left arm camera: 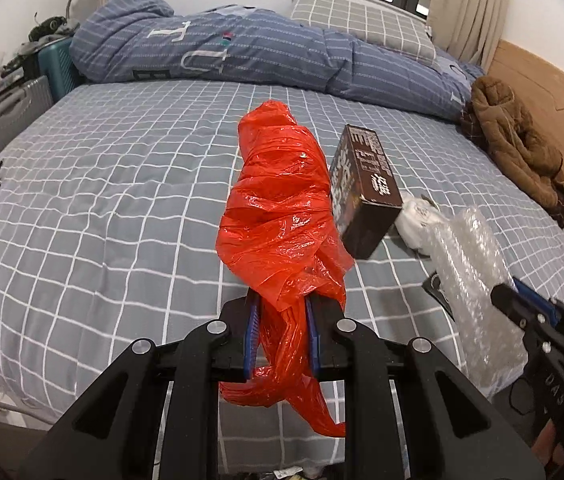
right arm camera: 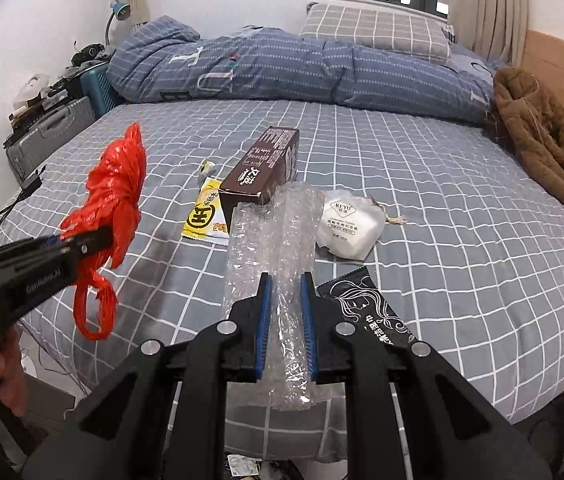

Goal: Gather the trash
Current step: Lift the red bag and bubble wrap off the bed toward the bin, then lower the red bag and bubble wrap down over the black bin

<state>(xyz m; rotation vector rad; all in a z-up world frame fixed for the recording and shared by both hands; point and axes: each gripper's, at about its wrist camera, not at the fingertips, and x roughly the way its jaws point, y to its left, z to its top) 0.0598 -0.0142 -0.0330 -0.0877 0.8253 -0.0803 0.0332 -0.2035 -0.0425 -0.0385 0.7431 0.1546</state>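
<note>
Bubble wrap sheet (right arm camera: 272,280) is pinched in the right tongs (right arm camera: 285,276), long axis running straight out along the fingers above the near edge of the bed (right arm camera: 462,240). The red plastic bag (right arm camera: 116,216) hangs to its left, bunched and gripped by the left tongs (left arm camera: 280,300), mouth not spread as far as I can tell. Both tongs are closed down on thin film (no free jaw). Judged next: wrap travels leftward to the bag; brown box (right arm camera: 262,168), white pouch (right arm camera: 348,224), yellow packet (right arm camera: 206,216) and black wrapper (right arm camera: 366,308) remain on the bed.
</note>
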